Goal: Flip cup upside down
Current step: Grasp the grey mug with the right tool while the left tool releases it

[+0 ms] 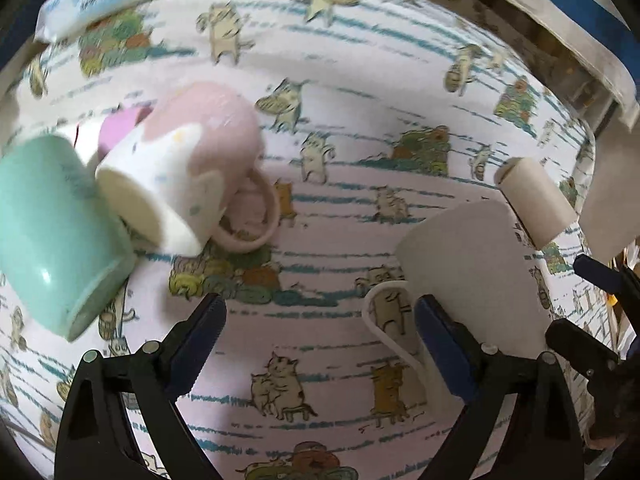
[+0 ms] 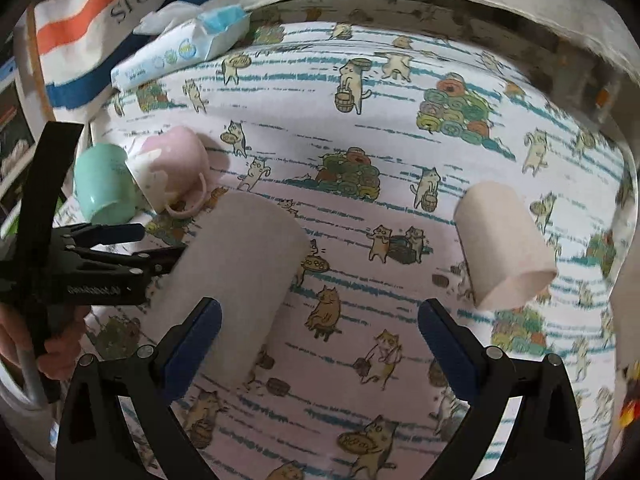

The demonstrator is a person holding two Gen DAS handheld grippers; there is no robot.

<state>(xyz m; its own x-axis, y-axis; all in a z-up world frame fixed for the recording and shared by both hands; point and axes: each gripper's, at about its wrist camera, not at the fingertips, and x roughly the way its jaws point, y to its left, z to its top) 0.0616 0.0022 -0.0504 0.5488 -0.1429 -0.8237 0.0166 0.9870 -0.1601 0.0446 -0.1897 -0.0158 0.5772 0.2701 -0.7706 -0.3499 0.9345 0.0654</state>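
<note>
Cotton cloth [image 2: 360,128] printed with cats spreads under both our grippers. We see the white mug [image 2: 232,280] upside down just ahead-left of our right gripper [image 2: 320,328], whose jaws gape, released. Our left gripper [image 1: 320,332] also stands wide, its right finger [image 1: 444,344] inside that mug's handle [image 1: 384,320]. Farther left sit green cup [image 1: 52,236] and pink mug [image 1: 188,168], touching; a beige cup [image 2: 504,240] stands ahead-right.

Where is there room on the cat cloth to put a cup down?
Bare cloth lies between the white mug and the beige cup. The far left is crowded: green cup and pink mug touch.
</note>
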